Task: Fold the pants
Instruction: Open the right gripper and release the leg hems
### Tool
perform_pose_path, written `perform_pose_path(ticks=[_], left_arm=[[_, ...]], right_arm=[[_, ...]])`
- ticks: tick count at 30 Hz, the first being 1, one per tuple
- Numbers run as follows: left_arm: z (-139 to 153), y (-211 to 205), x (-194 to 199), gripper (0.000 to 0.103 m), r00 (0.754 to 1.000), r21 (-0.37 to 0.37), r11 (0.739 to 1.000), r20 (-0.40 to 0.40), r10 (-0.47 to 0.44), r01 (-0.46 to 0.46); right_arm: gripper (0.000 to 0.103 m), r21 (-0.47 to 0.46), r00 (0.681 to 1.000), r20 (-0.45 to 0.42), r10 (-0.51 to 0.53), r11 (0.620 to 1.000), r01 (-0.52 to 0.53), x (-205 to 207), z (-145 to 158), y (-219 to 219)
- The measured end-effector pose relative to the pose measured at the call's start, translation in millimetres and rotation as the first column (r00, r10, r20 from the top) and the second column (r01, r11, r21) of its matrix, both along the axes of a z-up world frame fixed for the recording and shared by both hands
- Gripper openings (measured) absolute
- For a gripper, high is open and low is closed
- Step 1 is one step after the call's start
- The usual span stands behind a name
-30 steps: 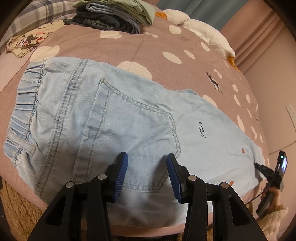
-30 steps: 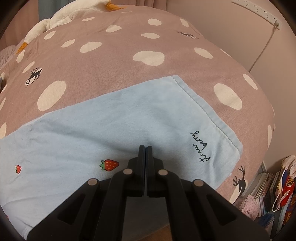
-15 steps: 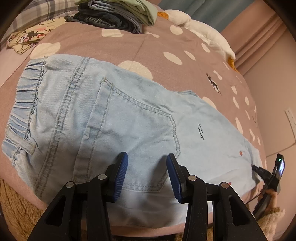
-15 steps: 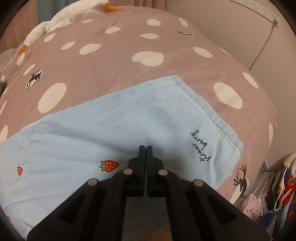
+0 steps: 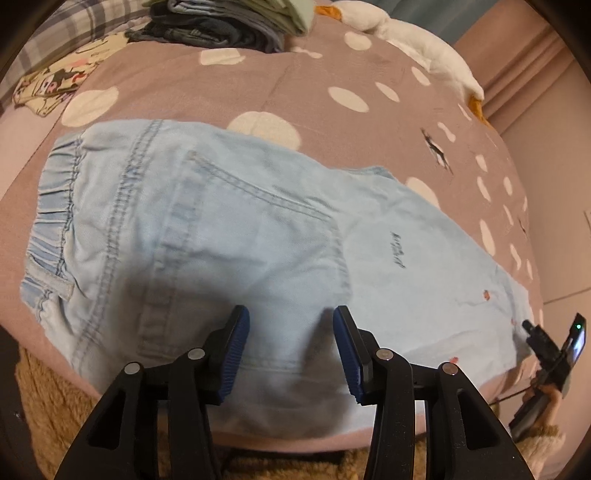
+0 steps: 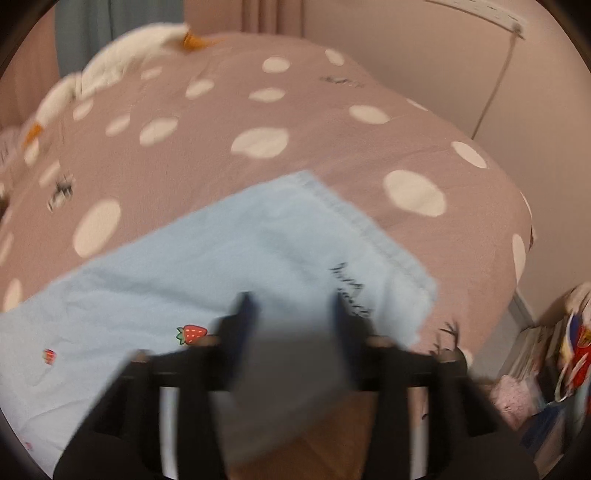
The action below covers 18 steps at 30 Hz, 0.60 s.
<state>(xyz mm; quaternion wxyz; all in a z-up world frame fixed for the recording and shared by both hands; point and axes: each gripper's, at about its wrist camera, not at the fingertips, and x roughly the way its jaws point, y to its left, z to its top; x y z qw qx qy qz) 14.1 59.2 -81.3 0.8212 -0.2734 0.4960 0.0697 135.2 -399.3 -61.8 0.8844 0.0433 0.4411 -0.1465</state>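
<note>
A pair of pale blue denim pants lies flat along the near edge of a mauve bedspread with cream spots, elastic waistband at the left, stitched back pocket in the middle, leg running right to a hemmed cuff with dark script and small strawberry prints. The left gripper hovers over the pocket, its blue-padded jaws parted, with nothing pinched between them. The right gripper is smeared by motion blur; its jaws are opening above the leg near the cuff, clear of the cloth. A stack of folded dark clothes is cut off at the top edge
</note>
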Motion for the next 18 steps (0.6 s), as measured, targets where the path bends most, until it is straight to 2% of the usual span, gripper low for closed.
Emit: perform_pose_path(ticks=[4,6,8,11,15,18], left_arm=[[15,-17,-1,0.049,0.999,0.009,0.999,0.029,-0.042,0.042],[23,-24,-2,0.063,0.997,0.019,0.998,0.053,-0.057,0.056],[29,-28,-1,0.070,0.996,0.029,0.998,0.069,-0.063,0.061],[32,-30,0,0.070,0.996,0.037,0.997,0.068,-0.064,0.061],[30,-35,4,0.070,0.996,0.034,0.997,0.053,-0.069,0.067],[29,-36,3,0.070,0.996,0.025,0.997,0.050,-0.070,0.068]], right_arm=[[0.072,0.082,0.998,0.041,-0.052,0.995,0.048,-19,9,-26],[0.075,0.105,0.995,0.046,-0.093,0.991,0.088,-28,7,-41],[0.075,0.136,0.992,0.027,-0.126,0.983,0.121,-32,0,-53],[0.075,0.214,0.990,0.013,-0.143,0.967,0.137,-37,-11,-64],[0.076,0.325,0.990,0.047,-0.134,0.939,0.111,-32,-17,-69],[0.072,0.415,0.989,0.083,-0.122,0.906,0.077,-22,-19,-71]])
